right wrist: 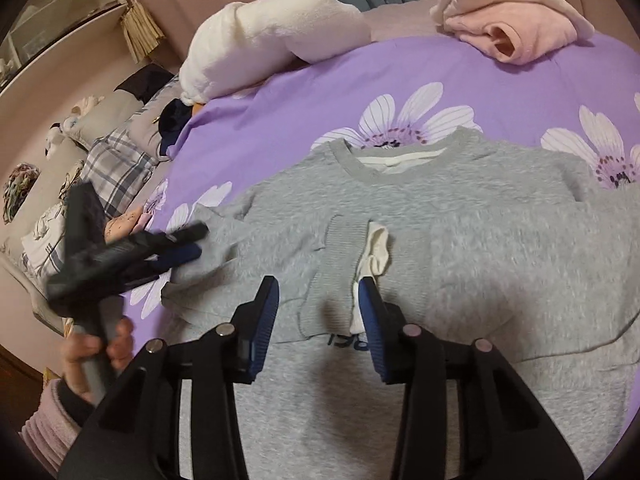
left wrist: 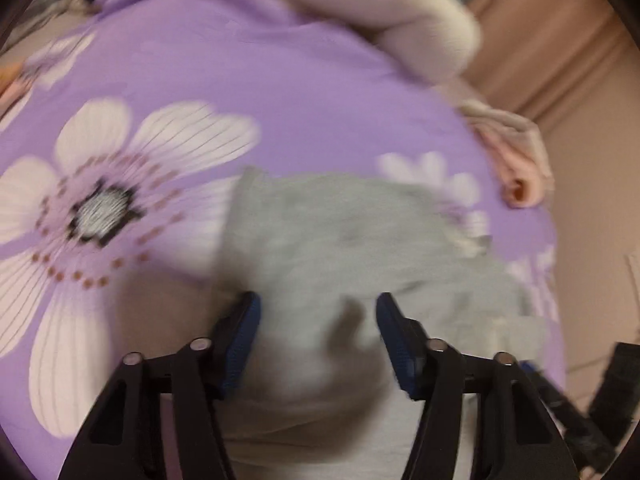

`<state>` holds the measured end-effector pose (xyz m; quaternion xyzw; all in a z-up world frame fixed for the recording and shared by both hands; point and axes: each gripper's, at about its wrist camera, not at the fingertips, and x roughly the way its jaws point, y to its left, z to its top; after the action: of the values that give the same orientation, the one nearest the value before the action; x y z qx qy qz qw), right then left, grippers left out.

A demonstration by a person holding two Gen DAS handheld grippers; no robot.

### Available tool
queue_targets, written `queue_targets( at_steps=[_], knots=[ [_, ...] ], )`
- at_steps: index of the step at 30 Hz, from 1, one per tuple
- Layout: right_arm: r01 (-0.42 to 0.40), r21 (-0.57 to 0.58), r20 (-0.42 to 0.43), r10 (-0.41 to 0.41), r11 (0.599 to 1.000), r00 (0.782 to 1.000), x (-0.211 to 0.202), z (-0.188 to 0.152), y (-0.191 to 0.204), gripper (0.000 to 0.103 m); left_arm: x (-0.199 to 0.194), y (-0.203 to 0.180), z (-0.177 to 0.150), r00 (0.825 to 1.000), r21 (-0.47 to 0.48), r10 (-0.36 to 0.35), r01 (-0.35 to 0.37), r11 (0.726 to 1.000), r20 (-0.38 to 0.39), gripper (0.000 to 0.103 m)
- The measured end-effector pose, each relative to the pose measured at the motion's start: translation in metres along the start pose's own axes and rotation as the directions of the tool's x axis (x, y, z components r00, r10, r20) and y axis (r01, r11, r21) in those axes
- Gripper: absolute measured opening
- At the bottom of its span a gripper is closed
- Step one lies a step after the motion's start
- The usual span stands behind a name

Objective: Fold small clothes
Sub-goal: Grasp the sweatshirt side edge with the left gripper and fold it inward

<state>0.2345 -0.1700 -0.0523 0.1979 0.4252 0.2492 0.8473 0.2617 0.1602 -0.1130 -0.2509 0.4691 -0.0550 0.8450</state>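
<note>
A small grey sweatshirt [right wrist: 440, 216] lies flat on the purple flowered bedsheet [right wrist: 300, 120], collar toward the far side, with both sleeves folded across its front. My right gripper [right wrist: 318, 288] is open just above the ribbed sleeve cuff [right wrist: 340, 248] and its white lining [right wrist: 378, 248]. My left gripper [left wrist: 318, 304] is open over the sweatshirt's left edge [left wrist: 340, 240]; that view is blurred. The left gripper also shows in the right wrist view [right wrist: 188, 240] at the sweatshirt's left sleeve, held by a hand.
A folded pink and cream garment [right wrist: 512, 28] lies at the far right of the bed. A white fleece item [right wrist: 260, 40] lies at the far side. Plaid bedding and pillows [right wrist: 120, 168] sit to the left, with a shelf [right wrist: 60, 12] beyond.
</note>
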Motion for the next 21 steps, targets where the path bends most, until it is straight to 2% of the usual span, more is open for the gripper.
queue_targets(
  at_steps=[1, 2, 4, 6, 10, 14, 16, 19, 21],
  knots=[
    [-0.001, 0.003, 0.005, 0.001, 1.0, 1.0, -0.001, 0.0, -0.001, 0.041, -0.001, 0.008, -0.002, 1.0, -0.01, 0.004, -0.004, 1.0, 0.008, 0.029],
    [0.002, 0.001, 0.01, -0.002, 1.0, 1.0, -0.002, 0.0, -0.002, 0.041, -0.004, 0.016, -0.004, 1.0, -0.018, 0.003, -0.003, 1.0, 0.019, 0.025],
    [0.005, -0.003, 0.023, -0.005, 1.0, 1.0, -0.005, 0.003, -0.002, 0.041, -0.009, 0.027, -0.003, 0.999, -0.04, -0.025, 0.026, 0.999, 0.021, 0.024],
    [-0.006, -0.012, 0.026, 0.006, 1.0, 1.0, -0.004, 0.006, 0.001, 0.041, -0.014, 0.032, -0.003, 1.0, -0.045, -0.009, 0.01, 0.999, 0.025, 0.024],
    [-0.023, -0.032, -0.004, 0.023, 0.999, 1.0, 0.015, 0.011, 0.009, 0.04, -0.015, 0.04, -0.001, 1.0, -0.066, -0.002, 0.004, 0.998, 0.029, 0.024],
    [0.022, -0.02, -0.07, -0.023, 1.0, 0.997, 0.05, 0.012, 0.007, 0.034, -0.01, 0.035, 0.003, 1.0, -0.042, 0.013, -0.012, 0.999, 0.022, 0.024],
    [0.049, 0.025, -0.118, -0.045, 0.999, 0.992, 0.066, 0.007, -0.002, 0.032, -0.008, 0.037, 0.006, 1.0, -0.055, 0.0, 0.0, 0.998, 0.009, 0.024],
    [0.02, 0.083, -0.094, -0.012, 0.996, 0.995, 0.056, 0.002, -0.008, 0.031, -0.007, 0.049, 0.012, 0.998, -0.144, -0.062, 0.06, 0.988, -0.008, 0.024],
    [0.002, 0.088, -0.102, 0.007, 0.996, 0.995, 0.045, -0.003, -0.007, 0.035, -0.011, 0.055, 0.012, 0.996, -0.191, -0.091, 0.088, 0.978, -0.004, 0.024]
  ],
)
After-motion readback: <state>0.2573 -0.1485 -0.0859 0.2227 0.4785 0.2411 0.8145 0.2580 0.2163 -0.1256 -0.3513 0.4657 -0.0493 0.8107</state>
